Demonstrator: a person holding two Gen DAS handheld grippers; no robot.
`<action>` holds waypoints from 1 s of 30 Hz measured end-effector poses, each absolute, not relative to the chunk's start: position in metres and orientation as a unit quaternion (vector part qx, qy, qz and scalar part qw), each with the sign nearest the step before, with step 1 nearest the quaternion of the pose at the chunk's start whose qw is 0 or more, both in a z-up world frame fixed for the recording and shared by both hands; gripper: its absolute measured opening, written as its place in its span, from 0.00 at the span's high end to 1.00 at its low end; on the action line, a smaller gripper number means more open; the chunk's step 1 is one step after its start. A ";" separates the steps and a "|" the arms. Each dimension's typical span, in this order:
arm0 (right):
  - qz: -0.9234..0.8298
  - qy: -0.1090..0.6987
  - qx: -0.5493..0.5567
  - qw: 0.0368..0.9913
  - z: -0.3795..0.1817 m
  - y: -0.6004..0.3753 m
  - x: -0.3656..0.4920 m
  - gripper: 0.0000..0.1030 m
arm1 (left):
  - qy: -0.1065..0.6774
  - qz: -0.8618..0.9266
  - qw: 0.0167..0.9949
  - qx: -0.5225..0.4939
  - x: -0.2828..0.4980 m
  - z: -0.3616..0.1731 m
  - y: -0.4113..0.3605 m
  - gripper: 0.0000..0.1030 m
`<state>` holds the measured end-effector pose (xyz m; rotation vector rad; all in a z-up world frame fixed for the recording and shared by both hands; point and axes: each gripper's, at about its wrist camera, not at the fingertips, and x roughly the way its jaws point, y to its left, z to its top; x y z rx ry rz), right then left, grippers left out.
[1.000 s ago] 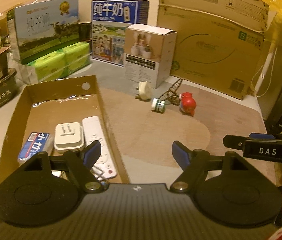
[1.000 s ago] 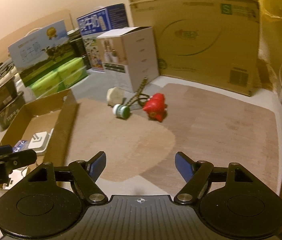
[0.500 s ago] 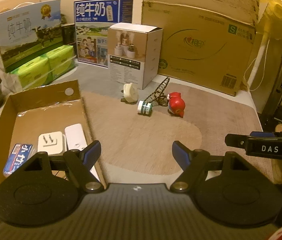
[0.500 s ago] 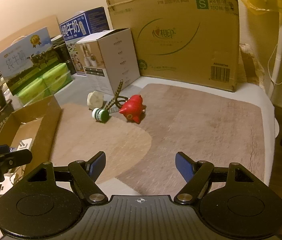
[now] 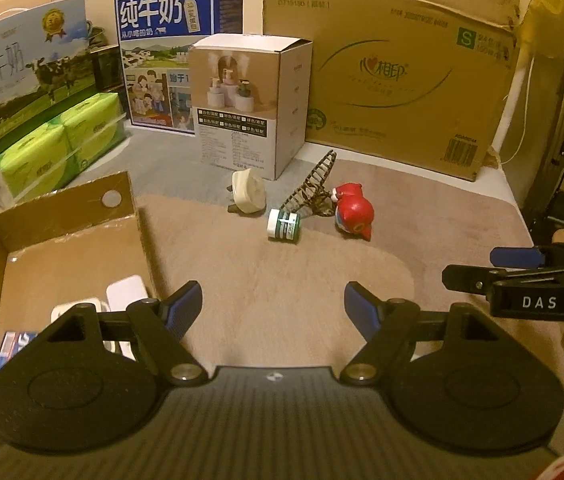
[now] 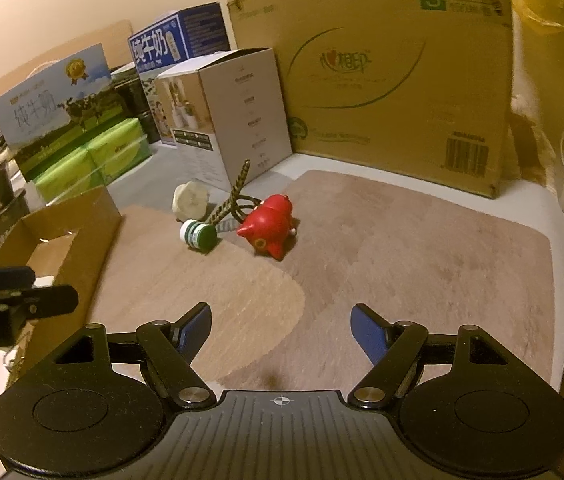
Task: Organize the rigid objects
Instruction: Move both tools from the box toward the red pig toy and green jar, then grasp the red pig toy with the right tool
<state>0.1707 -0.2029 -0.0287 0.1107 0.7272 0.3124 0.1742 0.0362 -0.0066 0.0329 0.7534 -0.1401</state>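
Observation:
A red toy figure (image 5: 353, 213) (image 6: 270, 225), a small green-and-white bottle (image 5: 283, 229) (image 6: 198, 234), a dark wire coil piece (image 5: 311, 186) (image 6: 231, 197) and a cream plug adapter (image 5: 247, 193) (image 6: 190, 201) lie together on the brown mat. An open cardboard tray (image 5: 62, 216) (image 6: 78, 232) at the left holds a white plug, a white remote and a blue packet. My left gripper (image 5: 273, 305) is open and empty beside the tray. My right gripper (image 6: 281, 327) is open and empty, short of the red toy.
A white product box (image 5: 248, 108), milk cartons (image 5: 178, 52), green tissue packs (image 5: 62, 140) and a big cardboard box (image 5: 394, 68) line the back. A fan pole (image 5: 510, 108) stands at the right. The mat's right edge drops off.
Both grippers have moved forward and to the right, toward the loose objects. The left gripper has shifted from over the tray to the mat beside it. Both stay open.

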 end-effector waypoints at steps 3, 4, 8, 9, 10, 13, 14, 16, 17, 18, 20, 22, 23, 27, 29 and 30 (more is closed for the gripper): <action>0.161 0.350 0.041 0.922 -0.032 -0.201 0.182 0.26 | 0.369 -0.071 0.926 0.021 0.189 -0.009 0.034 0.26; 0.163 0.348 0.036 0.922 -0.032 -0.200 0.186 0.26 | 0.370 -0.071 0.926 0.023 0.194 -0.010 0.033 0.26; 0.174 0.346 0.026 0.922 -0.036 -0.199 0.203 0.26 | 0.374 -0.076 0.924 0.032 0.212 -0.015 0.027 0.27; 0.175 0.345 0.025 0.922 -0.037 -0.199 0.208 0.26 | 0.376 -0.076 0.923 0.034 0.216 -0.017 0.025 0.27; 0.175 0.344 0.023 0.922 -0.037 -0.198 0.212 0.26 | 0.379 -0.075 0.922 0.035 0.221 -0.019 0.023 0.27; 0.181 0.342 0.018 0.922 -0.040 -0.196 0.225 0.26 | 0.384 -0.073 0.920 0.035 0.234 -0.024 0.021 0.27; 0.183 0.341 0.015 0.922 -0.041 -0.194 0.228 0.26 | 0.385 -0.072 0.919 0.035 0.238 -0.025 0.020 0.27; 0.187 0.341 0.011 0.921 -0.044 -0.191 0.236 0.26 | 0.387 -0.073 0.918 0.038 0.246 -0.028 0.019 0.27; 0.188 0.341 0.009 0.921 -0.046 -0.190 0.240 0.26 | 0.388 -0.073 0.918 0.041 0.251 -0.029 0.019 0.27; 0.189 0.342 0.006 0.921 -0.048 -0.188 0.243 0.26 | 0.389 -0.073 0.917 0.043 0.255 -0.031 0.018 0.27; 0.190 0.342 -0.002 0.920 -0.052 -0.184 0.249 0.26 | 0.390 -0.074 0.917 0.047 0.262 -0.033 0.018 0.27; 0.193 0.343 -0.008 0.919 -0.057 -0.180 0.255 0.26 | 0.392 -0.075 0.916 0.051 0.268 -0.035 0.018 0.27; 0.196 0.343 -0.010 0.919 -0.060 -0.178 0.258 0.26 | 0.392 -0.075 0.915 0.054 0.271 -0.036 0.018 0.28; 0.203 0.339 -0.019 0.919 -0.069 -0.170 0.266 0.26 | 0.395 -0.074 0.914 0.061 0.281 -0.040 0.021 0.28; 0.208 0.333 -0.025 0.919 -0.073 -0.166 0.270 0.26 | 0.395 -0.072 0.914 0.059 0.285 -0.041 0.024 0.28; 0.211 0.329 -0.028 0.920 -0.076 -0.164 0.272 0.26 | 0.395 -0.072 0.914 0.058 0.287 -0.042 0.026 0.28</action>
